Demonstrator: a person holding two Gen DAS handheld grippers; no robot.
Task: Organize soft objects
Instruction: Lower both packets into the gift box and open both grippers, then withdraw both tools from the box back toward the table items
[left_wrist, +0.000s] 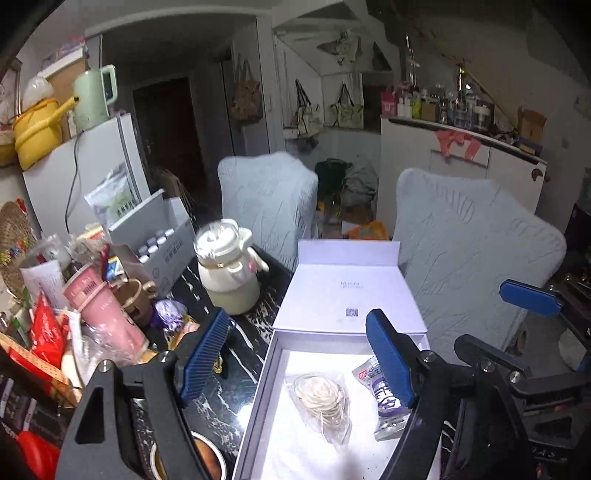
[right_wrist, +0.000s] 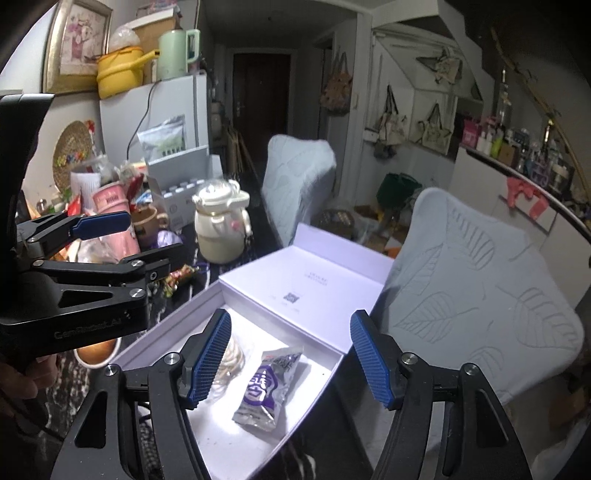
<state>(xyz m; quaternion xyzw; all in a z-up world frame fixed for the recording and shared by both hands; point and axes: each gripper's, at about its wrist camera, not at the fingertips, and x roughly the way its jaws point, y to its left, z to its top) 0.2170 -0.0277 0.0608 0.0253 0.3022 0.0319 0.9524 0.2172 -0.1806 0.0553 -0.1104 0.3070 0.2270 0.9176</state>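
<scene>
Box (left_wrist: 258, 402) lay open on the dark marbled table (left_wrist: 218, 398), lid (left_wrist: 351, 291) folded back towards two pale blue chairs (left_wrist: 476, 251). Inside, on the white floor, lay a clear bag of pale round pads (left_wrist: 321, 398) and, just beside it, a silver-and-purple packet (right_wrist: 264, 387). Left gripper (left_wrist: 299, 358) hung above the box, jaws wide, nothing between them. Right gripper (right_wrist: 290, 358) likewise stood wide and empty over the packet. A cream kettle (left_wrist: 229, 273) stood beyond the box, near a pink cup (left_wrist: 107, 310).
</scene>
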